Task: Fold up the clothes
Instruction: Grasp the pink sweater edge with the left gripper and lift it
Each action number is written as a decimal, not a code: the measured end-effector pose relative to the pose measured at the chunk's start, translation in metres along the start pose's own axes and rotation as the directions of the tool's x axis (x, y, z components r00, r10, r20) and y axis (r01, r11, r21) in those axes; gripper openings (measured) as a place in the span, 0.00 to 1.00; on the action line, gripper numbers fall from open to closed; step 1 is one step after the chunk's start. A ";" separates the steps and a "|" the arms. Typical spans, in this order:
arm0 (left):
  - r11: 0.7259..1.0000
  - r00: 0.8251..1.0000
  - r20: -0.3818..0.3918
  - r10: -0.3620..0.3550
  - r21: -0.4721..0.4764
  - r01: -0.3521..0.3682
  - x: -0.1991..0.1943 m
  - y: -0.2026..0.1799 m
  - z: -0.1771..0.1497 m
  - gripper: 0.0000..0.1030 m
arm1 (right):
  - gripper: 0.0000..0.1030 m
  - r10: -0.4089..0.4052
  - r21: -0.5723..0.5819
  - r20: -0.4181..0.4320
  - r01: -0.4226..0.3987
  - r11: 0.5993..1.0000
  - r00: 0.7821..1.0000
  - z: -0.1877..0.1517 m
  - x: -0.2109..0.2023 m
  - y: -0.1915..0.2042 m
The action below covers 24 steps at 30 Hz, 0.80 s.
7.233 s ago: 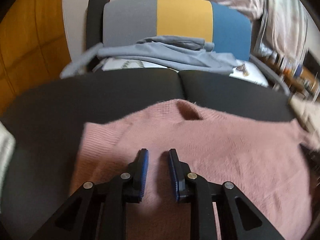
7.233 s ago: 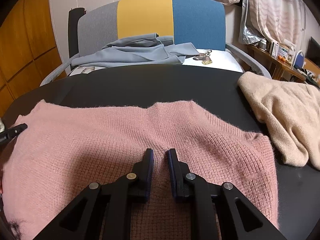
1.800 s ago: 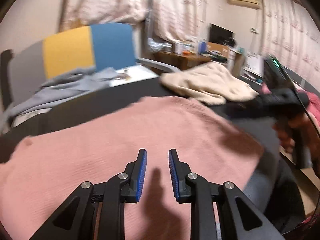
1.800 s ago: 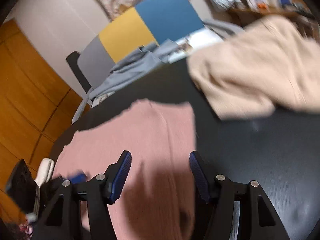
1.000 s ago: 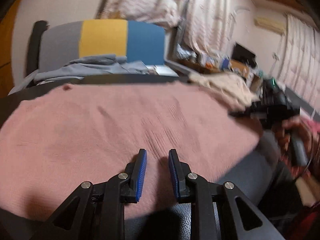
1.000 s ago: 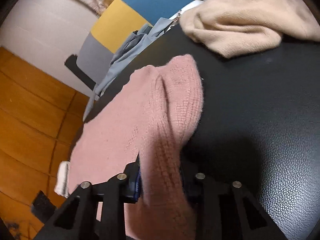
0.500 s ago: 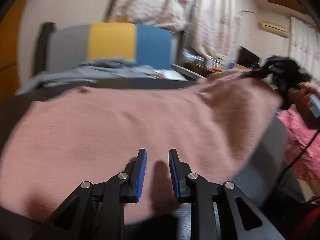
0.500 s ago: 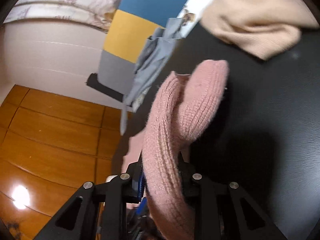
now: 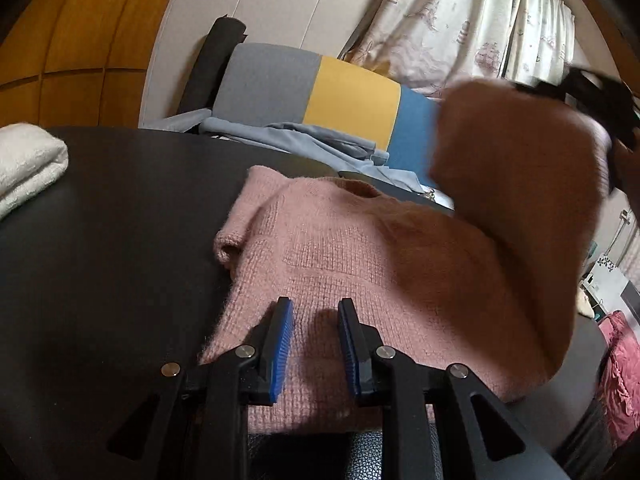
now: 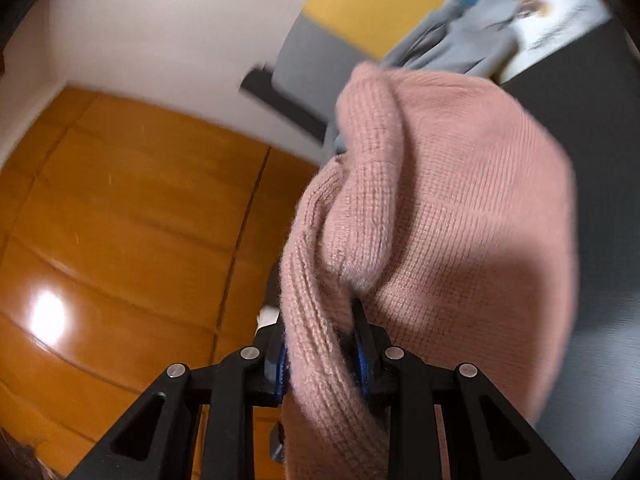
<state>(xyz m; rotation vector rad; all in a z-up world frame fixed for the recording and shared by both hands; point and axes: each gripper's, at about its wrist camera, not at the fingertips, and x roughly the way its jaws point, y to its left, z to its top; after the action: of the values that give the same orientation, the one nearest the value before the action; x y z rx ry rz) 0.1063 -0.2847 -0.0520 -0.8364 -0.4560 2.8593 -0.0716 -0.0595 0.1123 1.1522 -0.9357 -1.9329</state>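
A pink sweater (image 9: 360, 264) lies on the black tabletop (image 9: 120, 216), its neck opening toward the far edge and its hem at the near edge, so its long axis runs from near to far. One sleeve is folded in along the left side of the sweater, the cuff lying on the tabletop.

The left tongs (image 9: 314, 344) hover low over the hem near the front edge, the blue pads a little apart with nothing between them.

The right tongs (image 10: 322, 354) are clamped on a bunched, ribbed edge of the sweater and hold that side raised off the tabletop, so the cloth arches up and over toward the rest of the garment. In the left wrist view the raised part is blurred.

A folded white towel (image 9: 28, 164) sits at the far left edge. Beyond the far edge stands a chair (image 9: 312, 88) with grey, yellow and blue panels and a grey garment (image 9: 304, 140) draped on it.
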 end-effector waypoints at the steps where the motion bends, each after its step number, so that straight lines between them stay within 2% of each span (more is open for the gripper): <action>1: 1.000 1.000 0.006 -0.015 -0.017 0.015 -0.001 0.003 -0.001 0.22 | 0.25 -0.017 -0.025 -0.027 0.016 1.000 0.999 -0.007 0.022 0.006; 5: 0.993 0.997 0.030 -0.078 -0.090 0.080 -0.004 0.018 -0.002 0.22 | 0.25 -0.163 -0.121 -0.159 0.145 0.982 0.974 -0.048 0.125 0.010; 7: 0.990 0.995 0.037 -0.092 -0.108 0.095 -0.004 0.020 -0.002 0.22 | 0.25 -0.255 -0.172 -0.218 0.220 0.960 0.942 -0.072 0.170 0.003; 8: 0.988 0.994 0.040 -0.099 -0.117 0.103 -0.004 0.022 -0.002 0.22 | 0.26 -0.285 -0.204 -0.231 0.240 0.949 0.930 -0.082 0.185 0.000; 9: 0.986 0.994 0.043 -0.105 -0.126 0.110 -0.004 0.023 -0.002 0.22 | 0.26 -0.296 -0.232 -0.226 0.244 0.942 0.928 -0.090 0.195 0.001; 10: 0.984 0.993 0.046 -0.112 -0.134 0.118 -0.004 0.024 -0.002 0.22 | 0.29 -0.296 -0.248 -0.211 0.242 0.938 0.931 -0.095 0.196 0.004; 11: 0.982 0.992 0.049 -0.119 -0.143 0.125 -0.004 0.025 -0.002 0.22 | 0.36 -0.299 -0.267 -0.207 0.240 0.933 0.932 -0.100 0.196 0.010; 12: 0.979 0.991 0.053 -0.126 -0.152 0.133 -0.004 0.027 -0.002 0.22 | 0.49 -0.297 -0.286 -0.215 0.231 0.930 0.930 -0.101 0.196 0.017; 14: 0.976 0.989 0.058 -0.137 -0.163 0.144 -0.005 0.028 -0.002 0.22 | 0.61 -0.280 -0.308 -0.239 0.201 0.930 0.930 -0.099 0.196 0.028; 15: 0.974 0.988 0.060 -0.142 -0.169 0.150 -0.006 0.028 -0.002 0.22 | 0.62 -0.262 -0.312 -0.244 0.180 0.933 0.934 -0.099 0.192 0.033; 16: 0.975 0.988 0.070 -0.139 -0.167 0.149 -0.009 0.026 -0.001 0.22 | 0.62 -0.228 -0.309 -0.226 0.153 0.939 0.947 -0.101 0.180 0.037; 17: 0.976 0.988 0.081 -0.134 -0.163 0.146 -0.014 0.023 0.002 0.22 | 0.62 -0.193 -0.310 -0.189 0.128 0.942 0.963 -0.103 0.166 0.039; 19: 0.978 0.987 0.105 -0.124 -0.154 0.139 -0.022 0.018 0.006 0.22 | 0.62 -0.160 -0.326 -0.125 0.112 0.939 0.979 -0.113 0.128 0.029; 22: 0.982 0.984 0.140 -0.108 -0.142 0.128 -0.036 0.009 0.013 0.29 | 0.62 -0.215 -0.372 -0.048 0.182 0.910 0.975 -0.125 0.084 0.015; 24: 0.984 0.982 0.163 -0.098 -0.134 0.120 -0.045 0.003 0.018 0.41 | 0.61 -0.267 -0.408 -0.032 0.231 0.883 0.963 -0.134 0.068 0.005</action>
<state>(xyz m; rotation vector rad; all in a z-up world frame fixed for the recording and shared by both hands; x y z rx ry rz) 0.1338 -0.3016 -0.0164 -0.5889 -0.7109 2.8272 0.0264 -0.1493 0.0424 1.1374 -0.3240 -2.1301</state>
